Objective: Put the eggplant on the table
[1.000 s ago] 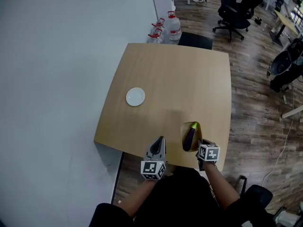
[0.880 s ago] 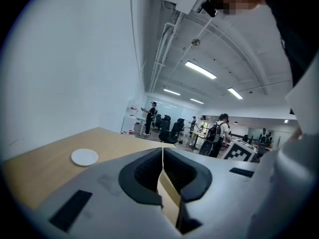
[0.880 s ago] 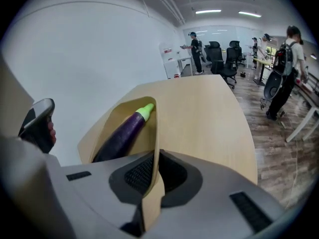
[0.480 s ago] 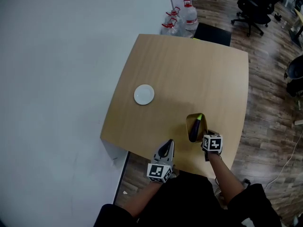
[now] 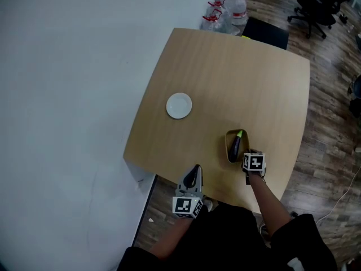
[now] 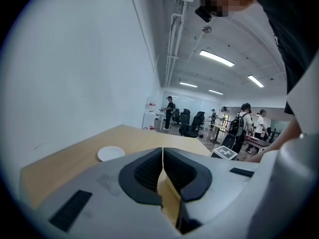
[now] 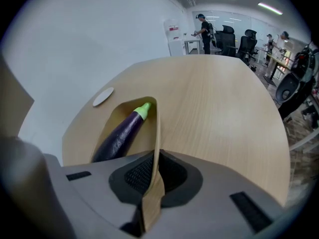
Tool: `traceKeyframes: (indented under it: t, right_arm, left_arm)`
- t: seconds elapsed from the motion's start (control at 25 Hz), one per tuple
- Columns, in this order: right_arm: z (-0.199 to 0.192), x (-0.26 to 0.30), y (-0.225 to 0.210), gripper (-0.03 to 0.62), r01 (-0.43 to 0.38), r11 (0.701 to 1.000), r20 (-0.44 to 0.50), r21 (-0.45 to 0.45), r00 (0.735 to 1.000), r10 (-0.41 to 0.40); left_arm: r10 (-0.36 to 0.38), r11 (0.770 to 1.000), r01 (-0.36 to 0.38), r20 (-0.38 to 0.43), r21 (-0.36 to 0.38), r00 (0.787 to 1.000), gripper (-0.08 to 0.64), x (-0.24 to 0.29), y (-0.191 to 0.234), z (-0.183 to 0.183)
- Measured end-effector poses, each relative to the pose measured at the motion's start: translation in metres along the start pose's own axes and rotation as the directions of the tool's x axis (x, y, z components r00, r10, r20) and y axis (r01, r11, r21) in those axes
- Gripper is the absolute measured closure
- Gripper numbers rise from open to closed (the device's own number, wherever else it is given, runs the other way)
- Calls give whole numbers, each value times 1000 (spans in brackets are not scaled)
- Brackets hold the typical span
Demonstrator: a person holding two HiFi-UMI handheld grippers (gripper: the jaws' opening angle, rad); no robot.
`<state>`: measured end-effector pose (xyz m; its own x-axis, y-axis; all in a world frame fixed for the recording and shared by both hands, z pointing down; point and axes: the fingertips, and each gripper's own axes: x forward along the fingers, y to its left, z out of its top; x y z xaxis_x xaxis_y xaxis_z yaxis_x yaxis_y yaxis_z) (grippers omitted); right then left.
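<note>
**Eggplant** point(image 5: 235, 144) – purple, green cap. It lies inside an open tan paper bag point(image 5: 228, 151), cap pointing away from the person. It is still in the bag, so it is not yet out on the tabletop point(image 5: 242, 78).

**Paper bag** – thin-walled, mouth gaping. It is at the near right part of the tabletop, close to the front edge. Whether its base rests on the wood or hangs just above it cannot be told. Probable reason for the hold: one wall is pinched so the mouth stays open and the bag can be steered or tipped to let the eggplant out.

**Right gripper** point(image 5: 246, 153) – angled steeply down at the bag's near side. The jaws are nearly closed, clamped on the bag's thin wall point(image 7: 156, 133). The paper stands upright between the pads, and the eggplant point(image 7: 122, 131) lies just beyond them, untouched.

**Left gripper** point(image 5: 195, 170) – held at the near edge of the tabletop, well apart from the bag and pointing roughly level across the wood. The jaws are pressed together with nothing between them. It seems to be parked clear and free to assist.

**White plate** point(image 5: 179, 105) – empty, toward the left side of the tabletop and apart from the bag.
</note>
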<state>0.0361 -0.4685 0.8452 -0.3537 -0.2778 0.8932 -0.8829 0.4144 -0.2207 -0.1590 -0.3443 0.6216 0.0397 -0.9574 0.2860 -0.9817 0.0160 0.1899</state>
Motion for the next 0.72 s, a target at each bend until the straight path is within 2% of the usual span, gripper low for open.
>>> traceKeyframes:
  t: [0.12, 0.16, 0.2, 0.32, 0.52, 0.72]
  right_arm:
    - [0, 5, -1, 522, 9, 999, 10, 32, 1000, -9]
    - [2, 5, -1, 504, 15, 999, 21, 33, 1000, -15]
    - [3, 4, 1, 457, 19, 999, 31, 28, 999, -20]
    - [6, -6, 5, 413, 15, 999, 64, 34, 998, -17]
    - [19, -33, 13, 400, -14, 999, 132, 40, 991, 9]
    - [22, -75, 30, 400, -35, 999, 224, 32, 974, 27]
  left_arm:
    - [-7, 1000, 7, -16, -9, 1000, 541, -2, 2, -7]
    - [-10, 1000, 10, -22, -10, 1000, 541, -4, 4, -10]
    - [-10, 1000, 10, -25, -17, 1000, 541, -7, 6, -12]
    - [-2, 999, 1, -18, -47, 1000, 541, -16, 12, -12]
    - [-17, 999, 18, 12, -50, 1000, 541, -23, 12, -2]
    - [-53, 994, 59, 62, -90, 997, 541, -42, 7, 10]
